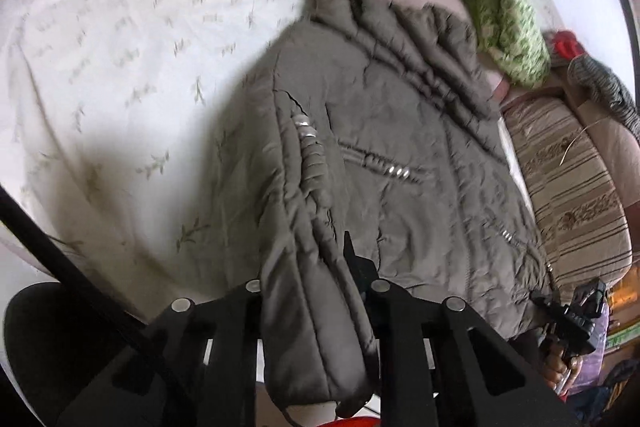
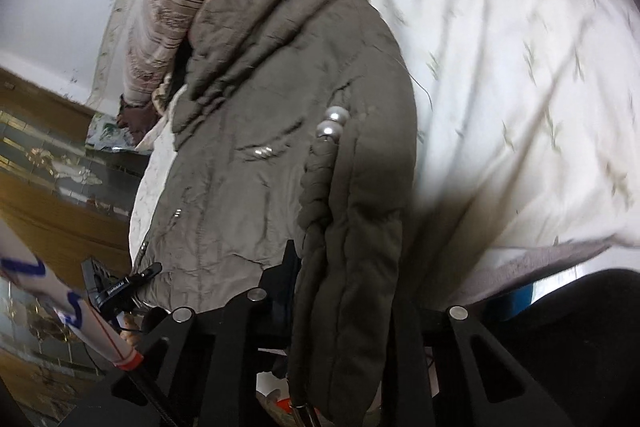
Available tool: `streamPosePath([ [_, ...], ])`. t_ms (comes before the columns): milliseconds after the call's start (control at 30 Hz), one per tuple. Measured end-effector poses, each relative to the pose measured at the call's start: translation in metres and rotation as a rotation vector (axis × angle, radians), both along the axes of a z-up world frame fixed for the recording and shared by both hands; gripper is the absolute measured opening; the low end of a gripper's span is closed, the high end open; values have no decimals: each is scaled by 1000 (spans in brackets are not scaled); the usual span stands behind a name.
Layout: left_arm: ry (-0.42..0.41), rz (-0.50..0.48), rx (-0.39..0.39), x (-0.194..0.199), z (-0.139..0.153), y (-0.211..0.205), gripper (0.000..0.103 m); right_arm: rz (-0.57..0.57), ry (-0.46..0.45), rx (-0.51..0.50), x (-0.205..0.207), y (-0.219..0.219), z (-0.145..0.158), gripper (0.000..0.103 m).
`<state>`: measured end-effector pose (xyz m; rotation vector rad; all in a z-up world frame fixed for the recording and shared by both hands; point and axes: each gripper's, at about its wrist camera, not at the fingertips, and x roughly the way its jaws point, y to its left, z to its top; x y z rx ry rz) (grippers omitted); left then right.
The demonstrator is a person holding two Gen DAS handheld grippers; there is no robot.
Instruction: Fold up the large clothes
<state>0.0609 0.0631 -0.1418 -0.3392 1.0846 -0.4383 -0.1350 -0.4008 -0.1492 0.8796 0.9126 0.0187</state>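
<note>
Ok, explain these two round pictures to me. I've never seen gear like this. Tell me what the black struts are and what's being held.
No robot here: a person holds a hand-held two-fingered tool in each hand, and each tool carries a wide-angle camera looking along its fingers, hence the round, bent pictures. One picture comes from the left gripper, the other from the right gripper; the black struts at the bottom are each tool's own frame. A grey-brown padded jacket lies on a bed with a white leaf-print sheet, striped bedding beside it. Each tool appears shut on a padded fold of the jacket, maybe a sleeve or an edge. The other tool also shows small at each picture's edge.

Olive quilted jacket (image 1: 400,147) — spread on bed
</note>
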Motion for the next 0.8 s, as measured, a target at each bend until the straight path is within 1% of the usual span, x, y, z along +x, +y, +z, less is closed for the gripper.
streamPosePath([
  [100, -27, 11, 4, -6, 15, 0, 15, 2, -13, 1, 0, 1, 8, 19],
  [233, -47, 15, 30, -16, 27, -2, 15, 3, -29, 10, -8, -1, 14, 19],
  [467, -35, 20, 22, -26, 34, 3, 15, 5, -47, 21, -25, -3, 24, 18],
  [633, -32, 30, 43, -33, 34, 4, 15, 0, -47, 37, -32, -6, 26, 18],
  [800, -48, 43, 48, -30, 43, 4, 15, -6, -59, 48, -29, -12, 35, 18],
])
